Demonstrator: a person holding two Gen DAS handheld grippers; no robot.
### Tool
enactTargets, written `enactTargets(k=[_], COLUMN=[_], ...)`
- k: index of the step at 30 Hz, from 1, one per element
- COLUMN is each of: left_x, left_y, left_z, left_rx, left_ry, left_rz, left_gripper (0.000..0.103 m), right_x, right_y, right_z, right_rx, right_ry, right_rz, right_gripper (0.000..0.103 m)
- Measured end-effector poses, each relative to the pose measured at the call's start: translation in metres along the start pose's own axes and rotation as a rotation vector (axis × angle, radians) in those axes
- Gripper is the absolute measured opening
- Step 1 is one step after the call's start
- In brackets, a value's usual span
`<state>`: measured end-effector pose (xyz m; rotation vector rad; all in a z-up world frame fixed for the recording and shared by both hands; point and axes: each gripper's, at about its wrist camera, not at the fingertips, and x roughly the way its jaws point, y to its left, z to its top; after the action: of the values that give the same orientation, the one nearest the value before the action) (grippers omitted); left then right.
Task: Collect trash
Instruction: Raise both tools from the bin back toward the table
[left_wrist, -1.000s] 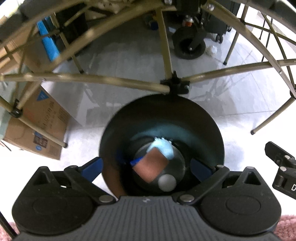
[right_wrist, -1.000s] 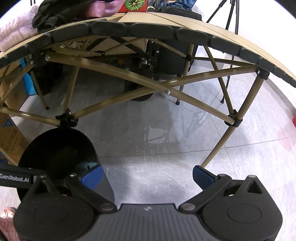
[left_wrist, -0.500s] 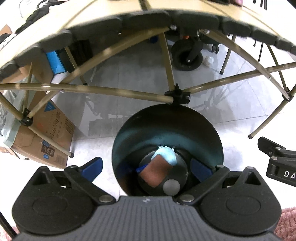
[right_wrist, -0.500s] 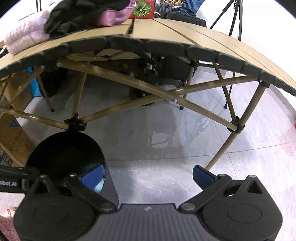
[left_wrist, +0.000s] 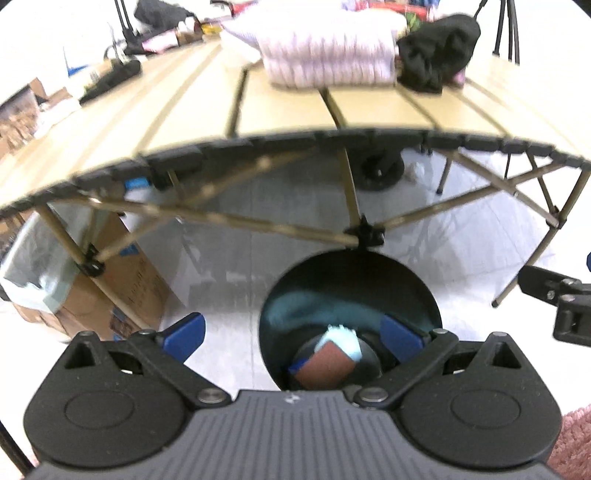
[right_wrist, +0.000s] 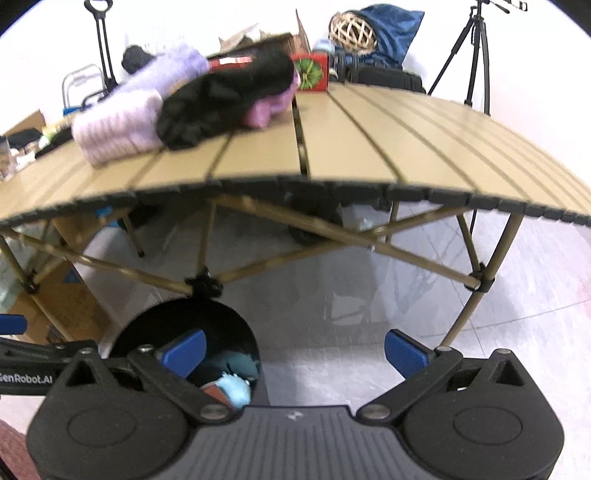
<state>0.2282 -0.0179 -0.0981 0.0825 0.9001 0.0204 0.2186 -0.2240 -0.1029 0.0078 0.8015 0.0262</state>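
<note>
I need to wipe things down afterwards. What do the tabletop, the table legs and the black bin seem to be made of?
Tabletop: tan slats with a matte, even finish, likely coated metal or laminate; black end caps line the edge.
Legs: thin olive-tan tubes with black joint clips, probably painted metal.
Bin: smooth black wall with a soft sheen, probably plastic, possibly coated metal.

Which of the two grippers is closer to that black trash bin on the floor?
Left. The left gripper hangs right over the bin; the right gripper sits off to the bin's right.

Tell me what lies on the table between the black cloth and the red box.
In the right wrist view, a pink bundle lies between the black cloth and the red box on the table.
</note>
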Motion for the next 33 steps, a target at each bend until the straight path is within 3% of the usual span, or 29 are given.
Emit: enactTargets(k=[14, 23, 33], left_x=[-0.070, -0.087, -0.075], left_y=[0.017, 0.018, 0.017], left_z=[0.024, 0.055, 0.087], left_rx=[-0.038, -0.056, -0.062], left_ry=[-0.267, -0.361, -0.399], left_rz=[-0.005, -0.014, -0.022], left_gripper=[0.103, 0.103, 0.103], right_x=[-0.068, -0.080, -0.077], right_y=[0.000, 0.007, 0.012], right_z=[0.036, 0.069, 0.102], right_rx=[-0.005, 0.008, 0.001], right_ry=[-0.227, -0.325, -0.400], right_rz=[0.019, 0.056, 0.086], right_gripper=[0.103, 0.103, 0.103])
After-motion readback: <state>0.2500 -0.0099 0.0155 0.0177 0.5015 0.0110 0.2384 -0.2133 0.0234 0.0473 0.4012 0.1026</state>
